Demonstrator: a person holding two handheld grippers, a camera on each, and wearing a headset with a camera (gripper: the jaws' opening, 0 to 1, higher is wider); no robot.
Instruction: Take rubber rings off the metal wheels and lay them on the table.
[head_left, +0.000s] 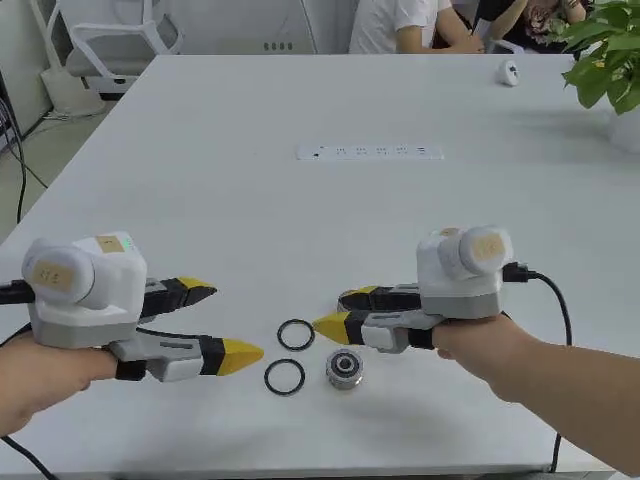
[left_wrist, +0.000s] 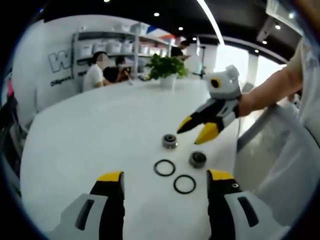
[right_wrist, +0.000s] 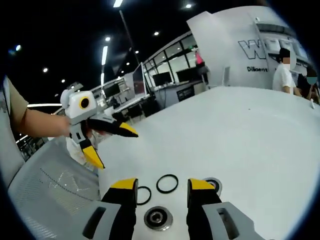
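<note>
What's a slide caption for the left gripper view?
Open left gripper faces two loose rubber rings and two metal wheels.

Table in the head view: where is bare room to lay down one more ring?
Free: the wide bare stretch from the power strip down to the left gripper and right gripper. Crowded: the near edge between them, where two rubber rings and a metal wheel lie close together.

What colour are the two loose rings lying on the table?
Both rubber rings are black, seen clearest in the head view.
</note>
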